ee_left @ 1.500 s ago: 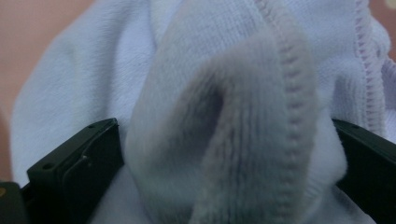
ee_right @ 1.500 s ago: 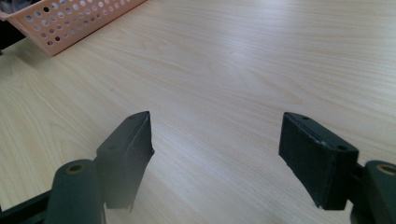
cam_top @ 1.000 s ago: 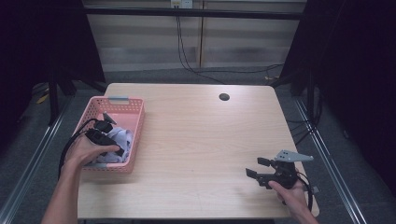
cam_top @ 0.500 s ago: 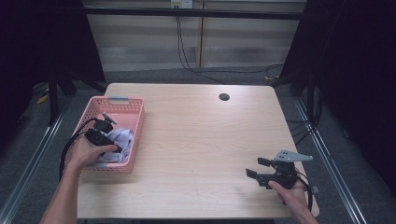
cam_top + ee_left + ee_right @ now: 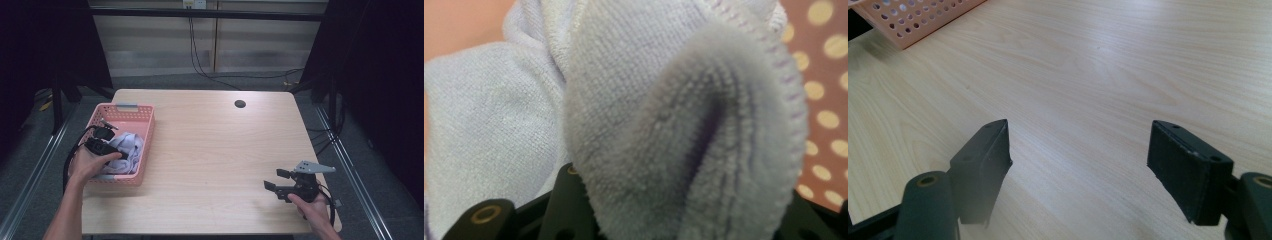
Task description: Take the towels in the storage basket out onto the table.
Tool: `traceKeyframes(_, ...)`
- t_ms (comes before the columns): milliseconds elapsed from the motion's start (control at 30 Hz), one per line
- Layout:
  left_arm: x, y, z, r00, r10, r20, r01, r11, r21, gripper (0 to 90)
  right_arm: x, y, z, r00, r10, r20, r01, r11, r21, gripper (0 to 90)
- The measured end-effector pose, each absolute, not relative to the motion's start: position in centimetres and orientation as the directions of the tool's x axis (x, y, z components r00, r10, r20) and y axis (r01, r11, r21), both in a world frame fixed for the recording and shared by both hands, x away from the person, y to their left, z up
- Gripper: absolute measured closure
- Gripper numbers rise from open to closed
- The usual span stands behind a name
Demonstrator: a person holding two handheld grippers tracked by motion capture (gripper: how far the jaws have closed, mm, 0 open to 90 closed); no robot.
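A pink perforated basket (image 5: 145,116) stands at the table's left edge with a pale lavender cloth (image 5: 131,142) inside. My left gripper (image 5: 116,151) reaches down into the basket. Its jaws have just been closing, and a thick fold of the cloth (image 5: 664,125) is bunched between them, covering the fingertips. My right gripper (image 5: 276,179) rests low over the table near the front right, held in a hand. It is open (image 5: 1080,150), with bare wood between its fingers.
The light wooden table (image 5: 215,145) has a small dark round hole (image 5: 240,104) near its far edge. A corner of the basket (image 5: 913,20) shows at the top left of the right gripper view. Dark floor and cables surround the table.
The left gripper's jaws have closed onto the cloth in the basket, and the left hand shifted slightly. The right hand and gripper have stayed still.
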State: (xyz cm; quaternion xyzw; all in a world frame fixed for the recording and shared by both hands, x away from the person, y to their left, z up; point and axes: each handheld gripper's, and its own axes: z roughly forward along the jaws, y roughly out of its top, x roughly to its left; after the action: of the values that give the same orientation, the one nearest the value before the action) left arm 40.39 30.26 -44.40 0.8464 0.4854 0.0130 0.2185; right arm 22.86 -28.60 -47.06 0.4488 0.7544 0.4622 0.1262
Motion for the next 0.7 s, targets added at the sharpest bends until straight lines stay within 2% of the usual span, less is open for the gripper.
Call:
traceKeyframes(267, 39.7, 32.3, -42.8, 0.491, 0.828, -0.269, 0.803, -0.311, 0.508, 59.0, 22.8, -28.7, -47.0, -0.56, 0.799, 0.221, 0.563, 0.171, 0.809, 25.1)
traceKeyframes(433, 39.3, 33.0, -41.8, 0.477, 0.829, -0.292, 0.794, -0.263, 0.548, 58.8, 22.8, -28.7, -47.1, -0.561, 0.799, 0.218, 0.56, 0.173, 0.81, 25.1)
traceKeyframes(700, 39.1, 33.3, -40.4, 0.473, 0.836, -0.279, 0.777, -0.246, 0.58, 58.5, 22.8, -28.6, -47.1, -0.563, 0.796, 0.221, 0.561, 0.172, 0.81, 25.1)
